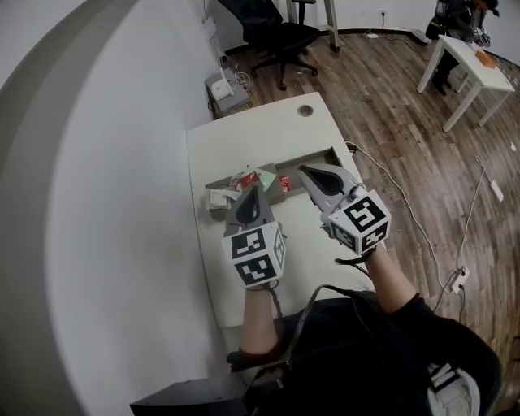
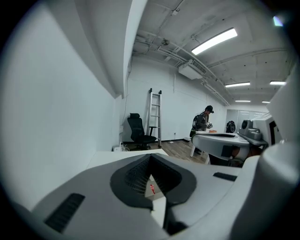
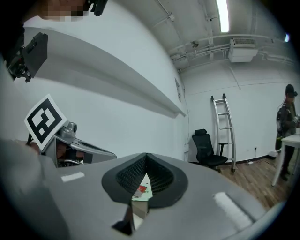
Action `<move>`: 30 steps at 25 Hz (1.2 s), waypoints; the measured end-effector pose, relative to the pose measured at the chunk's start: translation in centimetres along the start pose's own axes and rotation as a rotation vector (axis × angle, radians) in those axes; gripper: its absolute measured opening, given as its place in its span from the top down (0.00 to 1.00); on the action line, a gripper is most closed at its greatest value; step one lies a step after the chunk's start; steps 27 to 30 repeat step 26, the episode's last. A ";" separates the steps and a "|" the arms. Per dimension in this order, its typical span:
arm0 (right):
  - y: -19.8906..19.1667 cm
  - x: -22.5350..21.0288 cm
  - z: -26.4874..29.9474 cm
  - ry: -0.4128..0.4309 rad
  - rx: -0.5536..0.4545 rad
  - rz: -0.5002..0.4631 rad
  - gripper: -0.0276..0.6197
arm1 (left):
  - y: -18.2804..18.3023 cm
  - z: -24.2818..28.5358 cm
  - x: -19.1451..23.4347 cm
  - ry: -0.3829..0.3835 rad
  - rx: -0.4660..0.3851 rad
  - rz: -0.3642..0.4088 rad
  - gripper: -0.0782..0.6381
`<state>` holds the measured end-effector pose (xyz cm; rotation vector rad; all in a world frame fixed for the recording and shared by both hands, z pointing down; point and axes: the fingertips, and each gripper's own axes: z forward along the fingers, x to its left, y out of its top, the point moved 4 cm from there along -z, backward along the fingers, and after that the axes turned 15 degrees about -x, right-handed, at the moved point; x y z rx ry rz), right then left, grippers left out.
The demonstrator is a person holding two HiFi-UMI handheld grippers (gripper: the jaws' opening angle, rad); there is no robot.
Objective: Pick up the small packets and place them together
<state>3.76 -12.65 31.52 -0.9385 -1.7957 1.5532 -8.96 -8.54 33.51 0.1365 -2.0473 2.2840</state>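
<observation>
White wall (image 1: 97, 203) fills the head view from 7 to 11 o'clock, and wood floor (image 1: 406, 162) runs from 12 round to 5. Between them stands a white desk (image 1: 268, 130), one long side along the wall. Past the desk at 12 o'clock is a black chair (image 1: 272, 32). At 2 o'clock there is a small white table (image 1: 475, 61) with a person (image 1: 455, 12) beside it. In the left gripper view a ladder (image 2: 154, 117) leans on the far wall, just at 3 o'clock of the chair.

Both grippers are held over the near half of the desk. The left gripper (image 1: 252, 195) points toward 12 o'clock. The right gripper (image 1: 313, 175), at its 3 o'clock, points toward 11. The left jaws are closed on a pale packet (image 2: 152, 190) with a red mark, which shows in the gap behind the tips. The right jaws are pinched tight on a red-green packet (image 3: 142, 189), held edge-on between the ribbed pads.

A heap of packets (image 1: 244, 179) lies on the desk at 9 o'clock of the right gripper's tips. In the head view the left gripper covers part of it.
</observation>
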 end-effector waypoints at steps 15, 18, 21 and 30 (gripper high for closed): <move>1.1 -0.5 -1.1 -0.029 -0.020 -0.033 0.96 | 1.2 -0.7 -1.3 -0.024 -0.044 0.019 0.90; 0.9 -0.2 -0.8 -0.023 -0.020 -0.038 0.96 | 1.1 -0.7 -1.0 -0.022 -0.046 0.020 0.90; 1.0 0.0 -0.8 -0.015 -0.016 -0.043 0.96 | 1.1 -0.9 -0.9 -0.020 -0.042 0.021 0.90; 1.4 -0.1 -1.0 -0.011 -0.014 -0.043 0.96 | 1.3 -1.2 -1.3 -0.020 -0.035 0.027 0.90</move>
